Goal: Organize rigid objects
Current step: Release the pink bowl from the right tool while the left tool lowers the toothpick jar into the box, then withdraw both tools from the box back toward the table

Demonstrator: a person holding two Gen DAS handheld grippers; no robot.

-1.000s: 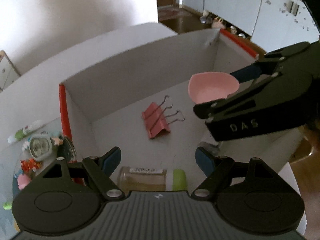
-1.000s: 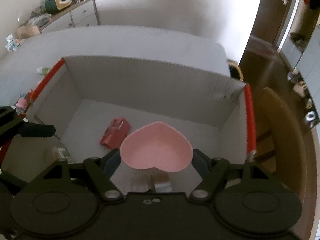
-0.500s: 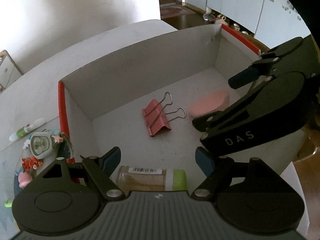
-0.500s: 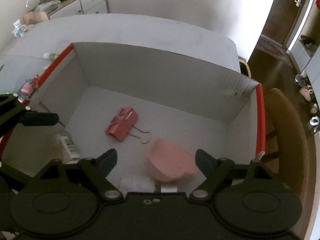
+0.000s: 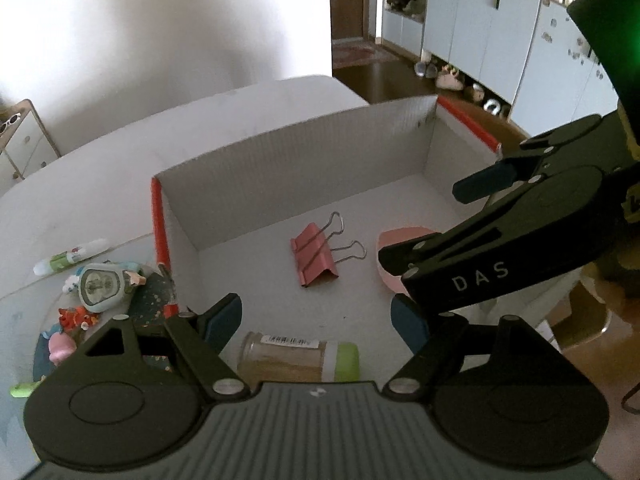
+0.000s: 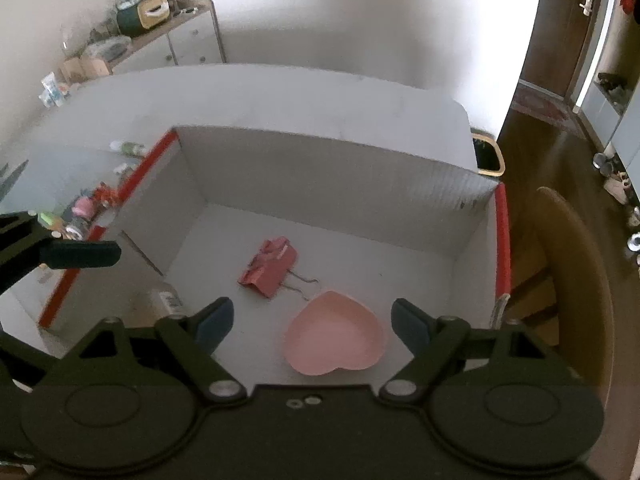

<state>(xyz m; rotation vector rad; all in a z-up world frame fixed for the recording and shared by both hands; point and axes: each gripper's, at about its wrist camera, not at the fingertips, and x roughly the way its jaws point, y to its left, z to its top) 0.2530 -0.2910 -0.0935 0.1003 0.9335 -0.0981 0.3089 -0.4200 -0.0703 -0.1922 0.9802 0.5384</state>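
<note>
A white cardboard box with red edge strips stands on the table. Inside lie a pink heart-shaped dish, a pink binder clip and a glass jar with a green lid. The dish rests on the box floor, partly hidden behind the right gripper in the left wrist view. My right gripper is open and empty above the dish. My left gripper is open and empty above the jar. The clip and jar also show in the right wrist view.
Left of the box lie small toys, a white tube and other bits on a dark plate. A wooden chair stands right of the box. Cabinets line the far wall.
My right gripper opened and let go of the pink heart dish, which dropped onto the box floor. Both grippers have risen a little above the box.
</note>
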